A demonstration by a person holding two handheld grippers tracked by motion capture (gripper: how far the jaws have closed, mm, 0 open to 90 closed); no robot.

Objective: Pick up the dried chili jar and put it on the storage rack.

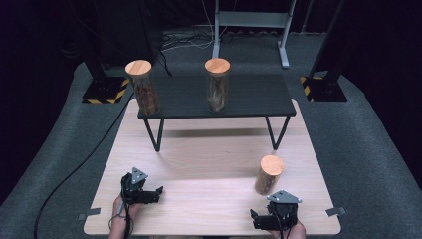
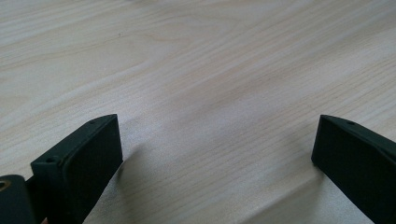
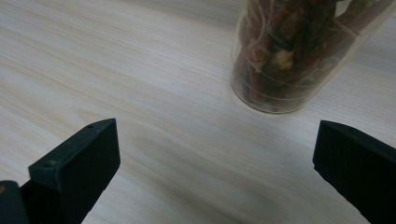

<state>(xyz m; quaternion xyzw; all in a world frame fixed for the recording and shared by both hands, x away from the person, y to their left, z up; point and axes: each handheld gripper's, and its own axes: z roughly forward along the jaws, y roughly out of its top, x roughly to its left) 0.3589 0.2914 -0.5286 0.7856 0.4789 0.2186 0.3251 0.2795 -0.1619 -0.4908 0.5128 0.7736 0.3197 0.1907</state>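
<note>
Jar (image 1: 269, 174) upright on worktop (image 1: 199, 164)
Stands at 12 o'clock of right tool (image 1: 255, 219), apart; jaws wide, nothing between. Left tool (image 1: 158, 193) farther, likewise spread.

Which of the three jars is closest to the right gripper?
The jar standing alone on the light table, just beyond the right gripper. The other two jars stand farther back, up on the dark shelf.
</note>
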